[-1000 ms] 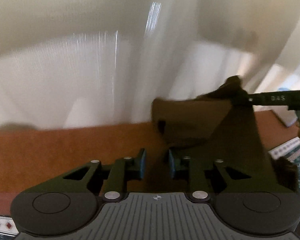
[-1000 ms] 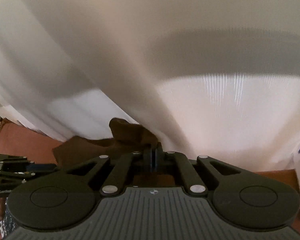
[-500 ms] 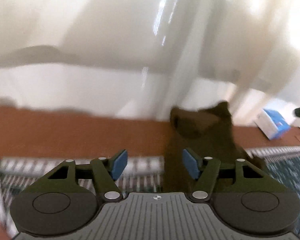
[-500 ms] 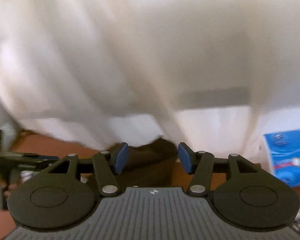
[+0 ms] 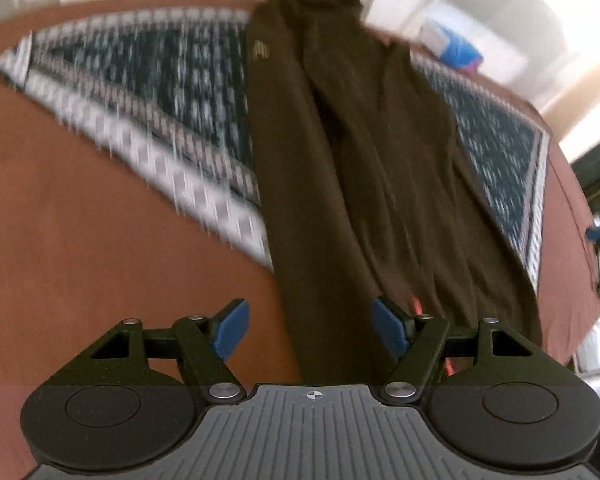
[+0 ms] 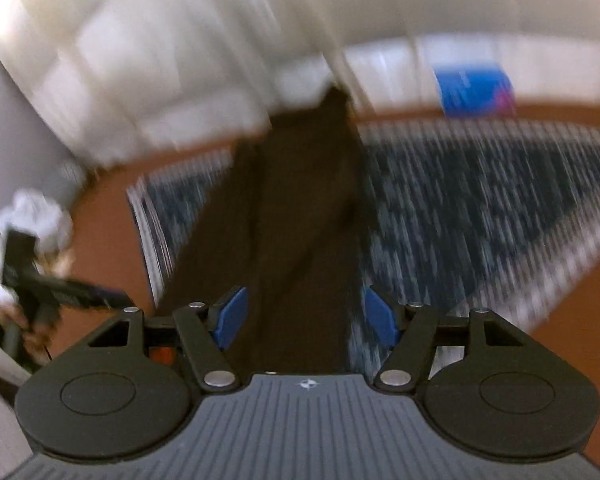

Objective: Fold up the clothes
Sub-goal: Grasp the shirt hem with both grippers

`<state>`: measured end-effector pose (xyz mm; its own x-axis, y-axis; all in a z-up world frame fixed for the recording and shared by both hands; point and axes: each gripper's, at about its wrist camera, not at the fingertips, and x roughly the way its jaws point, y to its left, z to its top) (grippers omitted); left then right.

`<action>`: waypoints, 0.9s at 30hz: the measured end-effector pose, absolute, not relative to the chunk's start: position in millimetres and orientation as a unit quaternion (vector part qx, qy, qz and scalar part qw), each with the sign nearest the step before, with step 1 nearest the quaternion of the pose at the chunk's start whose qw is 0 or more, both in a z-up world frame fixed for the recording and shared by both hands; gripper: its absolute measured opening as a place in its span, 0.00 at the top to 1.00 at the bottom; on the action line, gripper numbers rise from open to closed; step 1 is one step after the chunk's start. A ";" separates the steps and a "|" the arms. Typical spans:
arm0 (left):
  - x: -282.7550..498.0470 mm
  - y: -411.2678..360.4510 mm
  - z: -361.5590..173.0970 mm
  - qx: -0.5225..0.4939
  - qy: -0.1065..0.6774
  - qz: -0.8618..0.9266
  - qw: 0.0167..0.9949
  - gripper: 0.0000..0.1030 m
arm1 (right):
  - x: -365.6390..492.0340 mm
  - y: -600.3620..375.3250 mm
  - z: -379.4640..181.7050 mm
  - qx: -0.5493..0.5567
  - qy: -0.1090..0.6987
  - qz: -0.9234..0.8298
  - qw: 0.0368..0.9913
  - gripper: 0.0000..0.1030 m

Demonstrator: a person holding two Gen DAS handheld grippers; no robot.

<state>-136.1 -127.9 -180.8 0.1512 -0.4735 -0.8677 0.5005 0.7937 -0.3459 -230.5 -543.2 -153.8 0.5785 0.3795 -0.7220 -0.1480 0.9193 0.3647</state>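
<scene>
Left wrist view: left claw [image 5: 307, 330] spread wide, gripping nothing, poised over near end of brown garment [image 5: 352, 152], likely lining up on edge. Garment lies lengthwise across patterned rug [image 5: 160, 92] on rust-coloured floor [image 5: 80, 260]; long, narrow, creased, small pale logo near far end. Right claw [image 6: 305, 318] likewise agape, empty, above same cloth. Motion blur throughout.

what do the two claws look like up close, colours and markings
Both look alike. The left claw and right claw each have a grey ribbed body with a small crosshair mark, two round black discs at the sides, black linkage arms with silver rivets, and blue pads on the fingers. An orange part shows behind the linkages. No sleeve is visible.
</scene>
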 end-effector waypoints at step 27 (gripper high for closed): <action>-179.7 -97.9 -215.6 -0.152 0.608 -0.311 0.715 0.23 | -257.7 -498.0 -240.9 0.164 0.519 0.187 0.818 0.37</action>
